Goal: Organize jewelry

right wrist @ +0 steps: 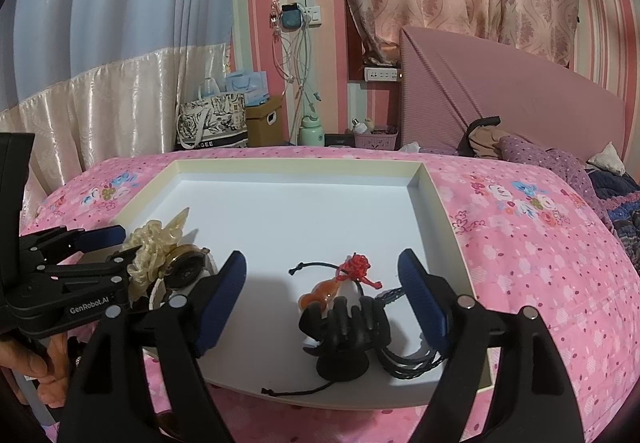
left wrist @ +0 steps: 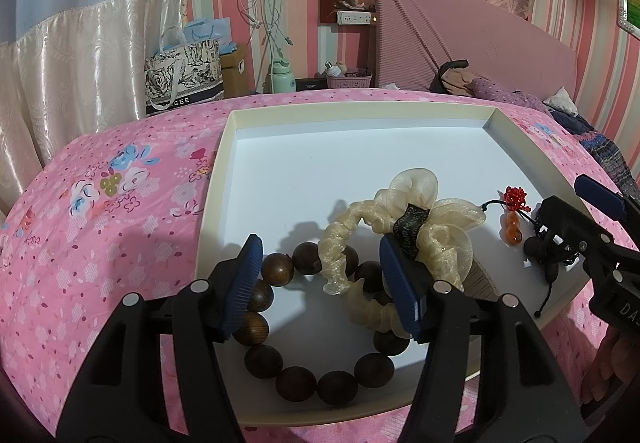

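Our left gripper gapes over one wooden bead bracelet and one cream scrunchie. Our right gripper also spread, straddling one black hand-shaped stand and one red-knotted gourd charm, all inside one white tray.

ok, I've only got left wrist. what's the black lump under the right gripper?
Observer: A black hand-shaped stand on a round base, upright in the tray, with black cords bunched at its right side.
Operator: gripper on it?
Observer: No. The right gripper is open, one finger on each side of the stand, neither touching it.
Operator: anything under the scrunchie?
Observer: A round gold-rimmed watch, partly tucked under the scrunchie.
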